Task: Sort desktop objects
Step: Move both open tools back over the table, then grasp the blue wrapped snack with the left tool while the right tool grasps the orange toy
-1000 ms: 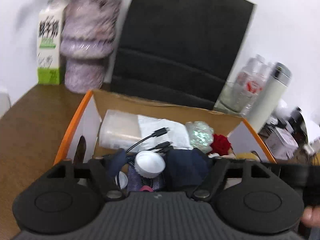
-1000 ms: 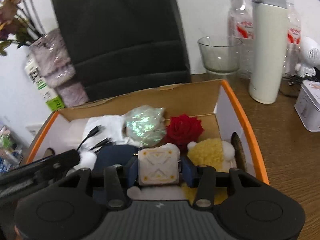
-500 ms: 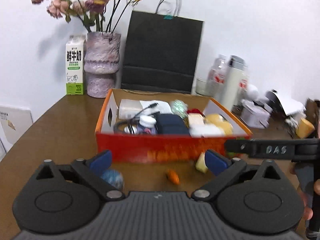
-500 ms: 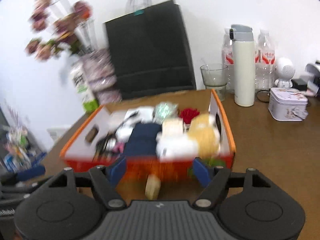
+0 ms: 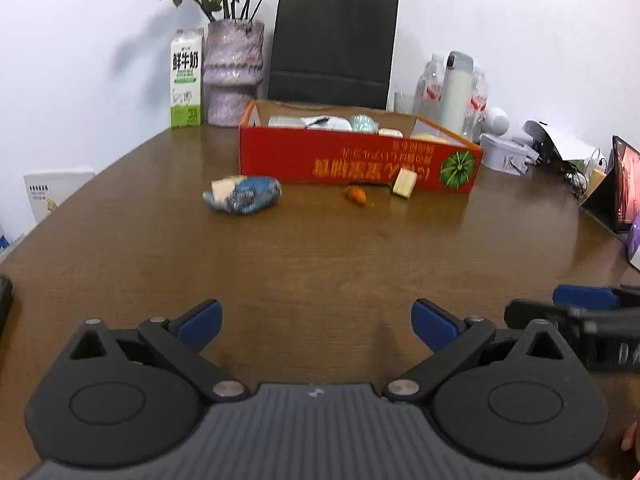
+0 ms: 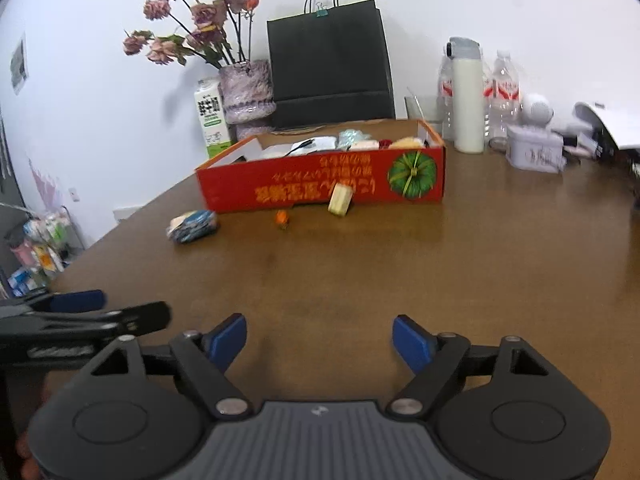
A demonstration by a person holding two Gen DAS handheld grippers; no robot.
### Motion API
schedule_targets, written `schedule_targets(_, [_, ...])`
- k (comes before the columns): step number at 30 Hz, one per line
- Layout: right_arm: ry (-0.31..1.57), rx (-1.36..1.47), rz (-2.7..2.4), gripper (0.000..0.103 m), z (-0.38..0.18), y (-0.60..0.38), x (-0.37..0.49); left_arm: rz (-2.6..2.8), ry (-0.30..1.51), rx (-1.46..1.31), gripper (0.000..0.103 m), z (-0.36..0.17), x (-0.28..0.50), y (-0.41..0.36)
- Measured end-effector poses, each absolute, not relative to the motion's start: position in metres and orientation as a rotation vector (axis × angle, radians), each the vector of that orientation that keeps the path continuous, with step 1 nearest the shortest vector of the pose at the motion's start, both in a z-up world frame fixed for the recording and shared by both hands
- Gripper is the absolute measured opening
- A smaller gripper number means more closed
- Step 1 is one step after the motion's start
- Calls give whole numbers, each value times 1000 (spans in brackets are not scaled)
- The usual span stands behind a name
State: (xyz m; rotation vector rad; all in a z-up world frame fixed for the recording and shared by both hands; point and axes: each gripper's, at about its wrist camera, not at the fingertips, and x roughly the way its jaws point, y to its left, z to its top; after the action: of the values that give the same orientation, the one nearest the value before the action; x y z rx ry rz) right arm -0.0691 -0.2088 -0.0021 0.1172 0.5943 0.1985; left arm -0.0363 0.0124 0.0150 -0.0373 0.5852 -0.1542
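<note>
The open red cardboard box with an orange rim (image 5: 352, 160) at the far side of the brown wooden counter (image 5: 320, 256) already holds a good heap: a white cloth or pouch with a black cable, a shiny pale-green wrapped ball and some cream and yellow soft pieces show above its wall. By my reading the sorting is well on but not done, since three things lie loose on the counter in front of the box: a blue-and-cream crumpled packet (image 5: 242, 198) off to the left, a small orange trinket (image 5: 357, 195) just before the box, and a pale yellow block (image 5: 405, 183) leaning against its front wall. The left gripper (image 5: 316, 318) hangs low over bare counter, well back from them, fingers spread wide and empty; the right gripper (image 6: 319, 338) beside it is likewise empty, its jaws opening. The box front carries upside-down yellow Chinese print I cannot read and a green pumpkin picture. The white-and-green milk carton (image 5: 185, 82) reads 鲜牛奶.
</note>
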Motion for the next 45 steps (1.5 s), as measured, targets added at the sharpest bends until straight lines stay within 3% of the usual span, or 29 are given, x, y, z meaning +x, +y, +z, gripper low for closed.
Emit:
schedule_targets(2, [578, 86, 179, 80, -4, -205, -77, -154, 540, -47, 103, 16, -41, 15])
schedule_targets(4, [555, 55, 191, 87, -5, -201, -82, -155, 542, -76, 103, 15, -41, 20])
schedule_targets(17, [521, 101, 228, 87, -9, -205, -86, -157, 555, -60, 103, 13, -40, 17])
schedule_targets(25, [607, 131, 215, 86, -6, -209, -67, -164, 602, -97, 103, 13, -25, 26])
schedule_targets(29, [530, 1, 254, 84, 11, -193, -40, -76, 568, -38, 100, 23, 15, 36])
schedule_targets(32, [520, -92, 311, 69, 21, -175, 3, -72, 531, -41, 98, 33, 56, 46])
schedule_targets(34, [555, -101, 344, 52, 22, -168, 37, -89, 565, -41, 91, 34, 86, 49])
schedule_targets(38, [612, -113, 352, 50, 13, -150, 99, -83, 597, -58, 81, 28, 128, 53])
schedule_targets(42, [652, -119, 343, 46, 0, -141, 139, -133, 663, -103, 59, 15, 142, 58])
schedule_targets(44, [679, -92, 341, 31, -6, -145, 146, -148, 651, -99, 44, 13, 135, 58])
schedule_targets(45, [678, -73, 346, 23, -7, -149, 146, -163, 647, -71, 16, 14, 131, 56])
